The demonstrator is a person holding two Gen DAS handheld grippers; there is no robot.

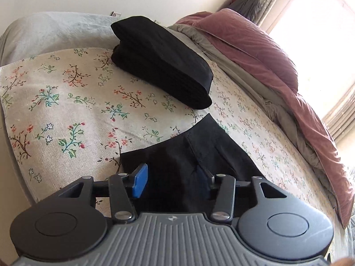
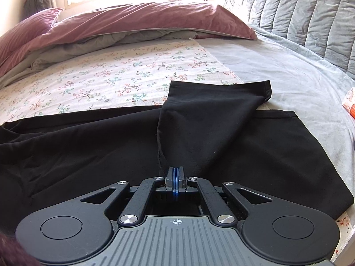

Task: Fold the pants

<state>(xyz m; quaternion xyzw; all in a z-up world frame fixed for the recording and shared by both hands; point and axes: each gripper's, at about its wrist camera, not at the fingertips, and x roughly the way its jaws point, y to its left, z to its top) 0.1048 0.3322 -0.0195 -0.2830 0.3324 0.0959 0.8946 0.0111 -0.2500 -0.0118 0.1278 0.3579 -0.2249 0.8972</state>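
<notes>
A floral sheet (image 1: 66, 102) covers the bed across the middle of the left wrist view. A folded black stack (image 1: 162, 64) sits on it at upper centre. A mauve duvet (image 1: 255, 51) with a grey lining (image 1: 235, 66) lies bunched along the right side, below a bright window (image 1: 315, 22). A grey blanket (image 1: 51, 28) fills the upper left. In the right wrist view, a quilted grey headboard (image 2: 299, 8) stands at upper right, and a small orange-and-white box (image 2: 350, 104) shows at the right edge.
</notes>
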